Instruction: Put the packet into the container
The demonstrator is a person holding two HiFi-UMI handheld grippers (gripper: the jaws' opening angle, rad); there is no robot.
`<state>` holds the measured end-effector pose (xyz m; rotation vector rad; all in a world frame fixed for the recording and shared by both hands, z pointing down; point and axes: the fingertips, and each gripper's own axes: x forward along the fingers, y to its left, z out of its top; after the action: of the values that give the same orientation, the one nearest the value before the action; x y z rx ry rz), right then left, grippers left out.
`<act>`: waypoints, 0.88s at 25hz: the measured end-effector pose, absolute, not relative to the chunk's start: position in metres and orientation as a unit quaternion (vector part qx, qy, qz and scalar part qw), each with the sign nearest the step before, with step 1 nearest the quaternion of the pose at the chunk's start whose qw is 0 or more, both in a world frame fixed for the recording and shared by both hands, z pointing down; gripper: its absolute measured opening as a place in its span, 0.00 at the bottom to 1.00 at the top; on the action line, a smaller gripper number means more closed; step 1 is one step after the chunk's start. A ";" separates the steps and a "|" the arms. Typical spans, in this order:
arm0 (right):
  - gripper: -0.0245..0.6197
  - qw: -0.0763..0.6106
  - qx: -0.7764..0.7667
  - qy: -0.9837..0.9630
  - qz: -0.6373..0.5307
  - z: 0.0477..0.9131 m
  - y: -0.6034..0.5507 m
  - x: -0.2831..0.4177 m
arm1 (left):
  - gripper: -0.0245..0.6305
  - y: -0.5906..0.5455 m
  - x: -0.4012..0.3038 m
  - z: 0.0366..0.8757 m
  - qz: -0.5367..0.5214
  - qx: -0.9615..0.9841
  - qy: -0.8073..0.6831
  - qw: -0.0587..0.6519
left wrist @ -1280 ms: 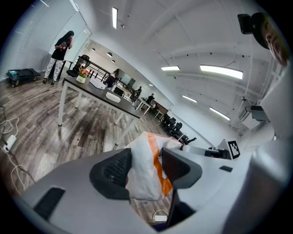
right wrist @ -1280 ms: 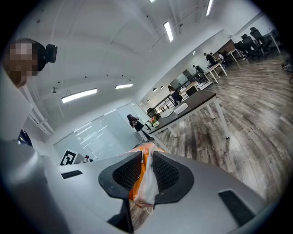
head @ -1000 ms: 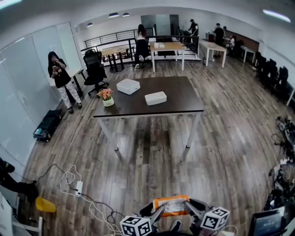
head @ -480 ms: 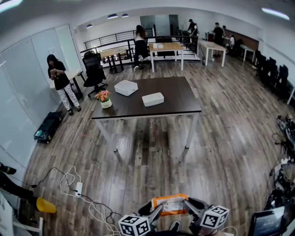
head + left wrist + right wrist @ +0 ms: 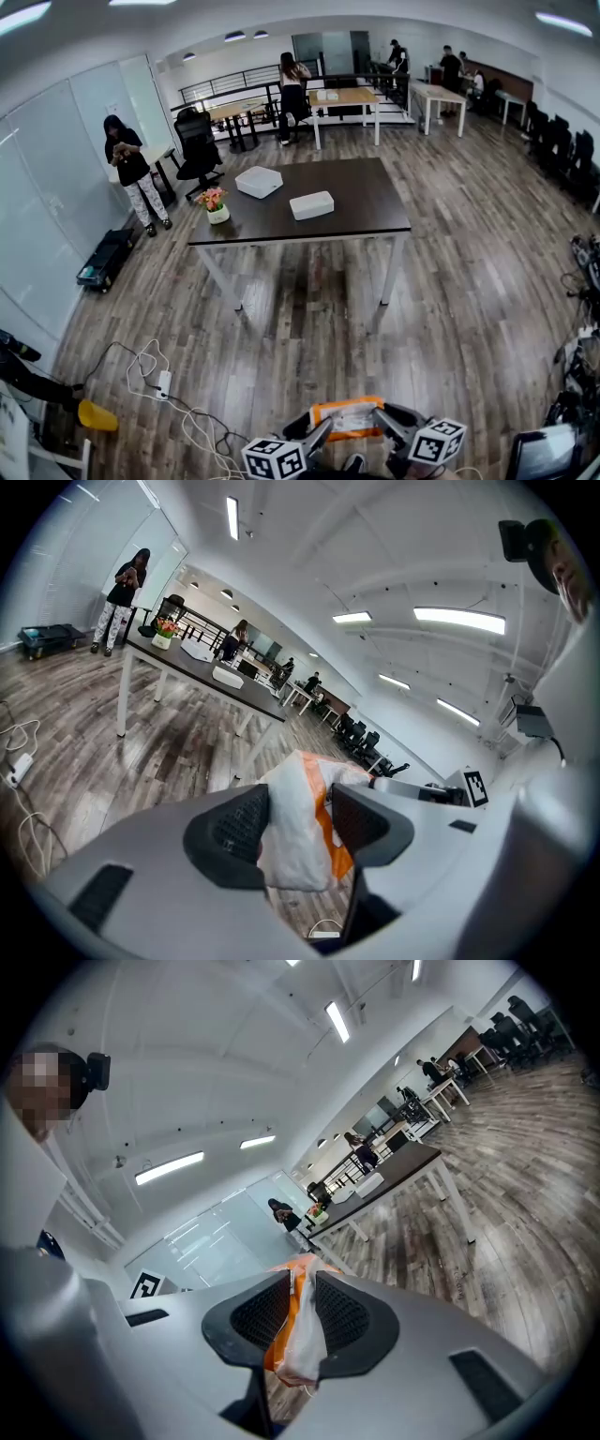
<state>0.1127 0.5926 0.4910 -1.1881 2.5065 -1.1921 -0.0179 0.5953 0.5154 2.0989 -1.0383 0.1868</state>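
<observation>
1. Left tool [image 5: 298,825] and right tool [image 5: 300,1318]: each is clamped on one end of the crinkled orange-and-white plastic packet [image 5: 349,417], held low in front of the person.
2. Two white rectangular containers [image 5: 312,204] sit on the dark table [image 5: 370,211], well apart from the packet.
3. Judgement: the packet is grasped; the carry and the placing remain.

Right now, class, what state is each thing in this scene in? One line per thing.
left gripper: shut on the packet
right gripper: shut on the packet
packet: held at both ends
near white container: on the table, looks closed
far white container: looks closed
flower pot: upright
</observation>
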 end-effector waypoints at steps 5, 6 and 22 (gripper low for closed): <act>0.15 0.062 -0.396 0.822 -0.404 0.500 0.573 0.120 | 0.37 0.572 -0.007 0.514 0.075 0.826 -0.403 0.387; 0.15 0.059 -0.400 0.822 -0.401 0.501 0.566 0.122 | 0.37 0.565 -0.006 0.515 0.075 0.827 -0.400 0.387; 0.15 0.030 -0.444 0.798 -0.407 0.509 0.413 0.106 | 0.36 0.402 -0.027 0.515 0.070 0.841 -0.360 0.398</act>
<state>0.1060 0.4127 0.5090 -1.3702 2.4597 -1.2539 -0.0267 0.4023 0.5152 2.1298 -0.9106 0.1773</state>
